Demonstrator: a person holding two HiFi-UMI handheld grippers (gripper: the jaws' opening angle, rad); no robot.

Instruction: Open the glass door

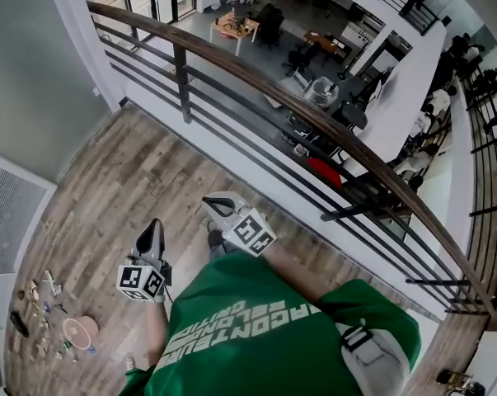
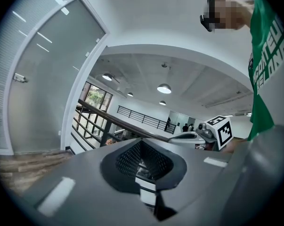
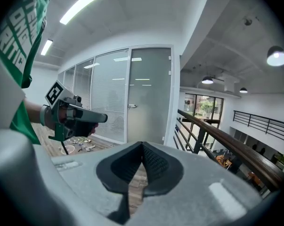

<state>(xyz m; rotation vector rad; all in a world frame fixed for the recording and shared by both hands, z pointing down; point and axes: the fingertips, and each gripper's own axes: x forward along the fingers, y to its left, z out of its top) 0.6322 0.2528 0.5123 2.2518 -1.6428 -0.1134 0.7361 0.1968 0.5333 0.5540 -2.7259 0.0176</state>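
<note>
one frosted glass door [image 3: 149, 95] stands shut at the far end of the wooden floor [image 1: 141, 180], handle [image 3: 131, 106] at its left edge. the left tongs [image 1: 155, 228] and right tongs [image 1: 209, 201] are closed, empty and well apart from it. approach squarely and open one pair only near the handle. clutter [image 1: 50, 320] lines the floor's wall edge, and a railing [image 1: 256, 64] bounds the other.

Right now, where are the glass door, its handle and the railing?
glass door [image 3: 150, 79]: right gripper view, middle of the frosted pane.
door handle [image 3: 132, 106]: right gripper view, the metal lever.
railing [image 1: 314, 115]: head view, wooden top rail.
</note>
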